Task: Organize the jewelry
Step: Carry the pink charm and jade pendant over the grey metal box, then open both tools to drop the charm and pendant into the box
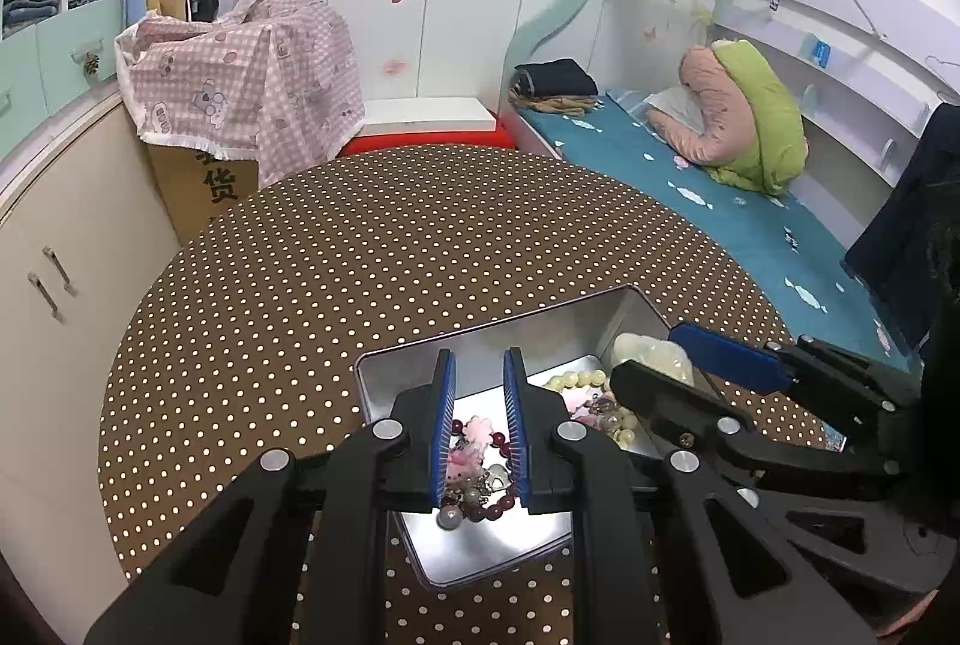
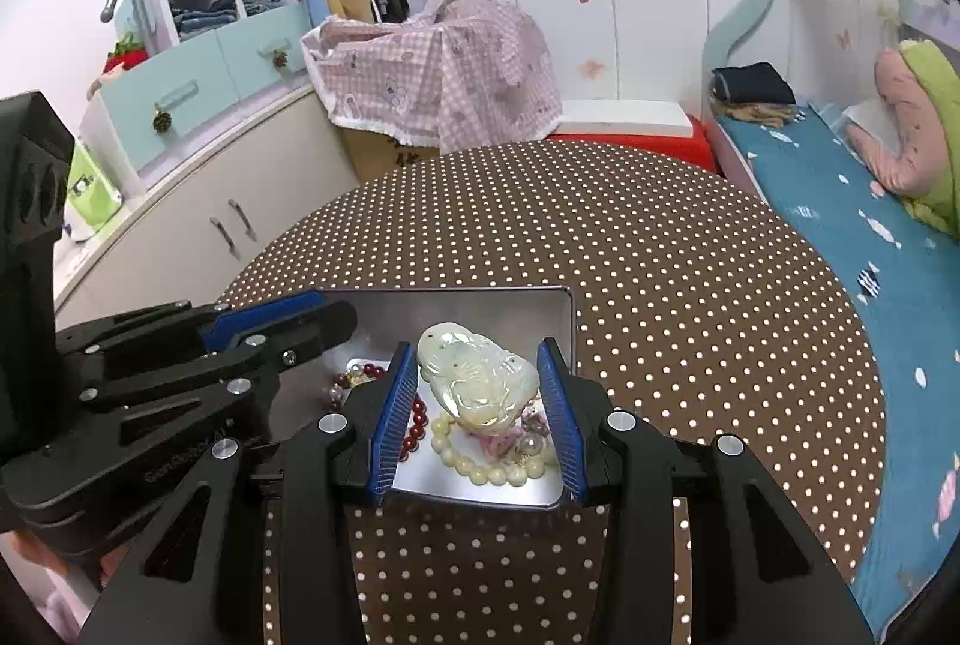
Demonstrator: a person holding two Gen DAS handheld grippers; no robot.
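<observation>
A shallow rectangular silver metal tin [image 2: 558, 309] sits on the near part of a round worktop [image 2: 660, 249] covered in brown cloth with white dots. Inside the tin lies a tangle of jewelry: a bracelet of pale cream beads [image 2: 480, 468], a string of dark red beads [image 2: 414, 426], pink flower-shaped charms [image 1: 480, 428] and loose pearl-like beads [image 2: 531, 444].

The right claw [image 2: 477, 384] is over the tin, its blue pads partly open and closed on a large carved pale green stone pendant [image 2: 477, 375], held tilted above the bracelets. The left claw [image 1: 479, 426] is just beside it on the left, its blue pads close together with pink charms and red beads between them; whether they pinch anything I cannot tell.

To the right is a bed with a blue sheet [image 2: 840, 201].
</observation>
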